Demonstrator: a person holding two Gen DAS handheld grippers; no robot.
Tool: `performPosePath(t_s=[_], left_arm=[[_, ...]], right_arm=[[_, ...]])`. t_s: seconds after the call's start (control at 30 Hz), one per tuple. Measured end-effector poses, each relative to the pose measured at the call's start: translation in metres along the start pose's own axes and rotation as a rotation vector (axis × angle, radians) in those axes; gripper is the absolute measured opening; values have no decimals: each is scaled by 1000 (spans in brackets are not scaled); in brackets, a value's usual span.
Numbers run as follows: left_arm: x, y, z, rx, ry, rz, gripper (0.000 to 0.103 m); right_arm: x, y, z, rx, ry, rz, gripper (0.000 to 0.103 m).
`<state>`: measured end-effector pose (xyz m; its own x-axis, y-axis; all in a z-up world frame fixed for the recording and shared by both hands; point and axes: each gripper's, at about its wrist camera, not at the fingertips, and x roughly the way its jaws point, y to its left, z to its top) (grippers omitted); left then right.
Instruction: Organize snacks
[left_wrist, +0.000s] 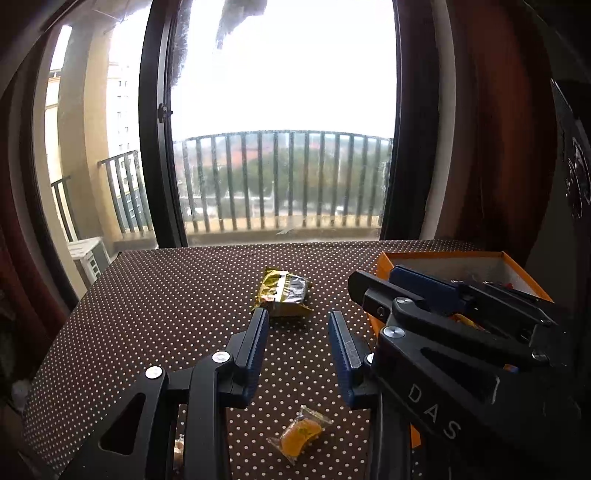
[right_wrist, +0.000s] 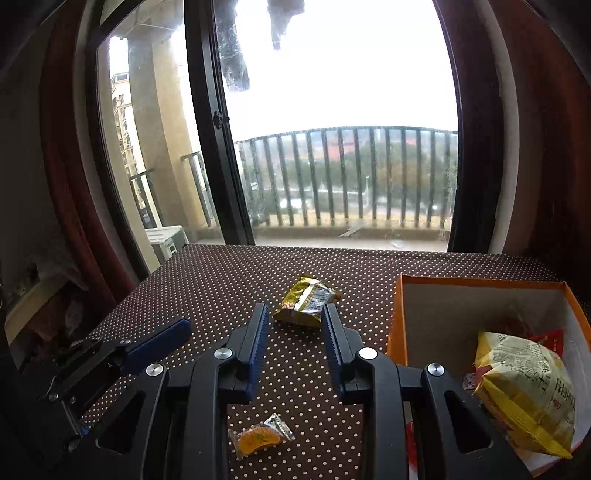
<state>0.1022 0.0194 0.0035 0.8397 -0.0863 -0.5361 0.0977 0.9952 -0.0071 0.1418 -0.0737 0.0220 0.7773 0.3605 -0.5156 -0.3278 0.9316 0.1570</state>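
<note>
Polka-dot tablecloth (left_wrist: 166, 295) before balcony window (left_wrist: 284, 110); left hand-held gripper (left_wrist: 297, 314) and right hand-held gripper (right_wrist: 295, 308) narrowly apart, empty.

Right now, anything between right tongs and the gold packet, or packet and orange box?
Nothing visible. Only bare cloth separates the right tongs from the gold packet, and the packet from the orange box.
</note>
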Motion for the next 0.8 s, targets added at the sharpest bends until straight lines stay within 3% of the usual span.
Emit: performPosePath(t_s=[0.43,0.57,0.73,0.8], left_arm=[[21,27,-32,-23,90,-11,33],[24,39,-43,-30,117,-1,36],[30,51,-60,-29,161,12,43],[31,56,-66,-32,174,27,52]], right_arm=[[39,22,-34,13,106,-14,35],[51,26,-46,37,143,-36,53],[62,28,-62,75,193,-46,59],[66,29,-69,88,212,-58,63]])
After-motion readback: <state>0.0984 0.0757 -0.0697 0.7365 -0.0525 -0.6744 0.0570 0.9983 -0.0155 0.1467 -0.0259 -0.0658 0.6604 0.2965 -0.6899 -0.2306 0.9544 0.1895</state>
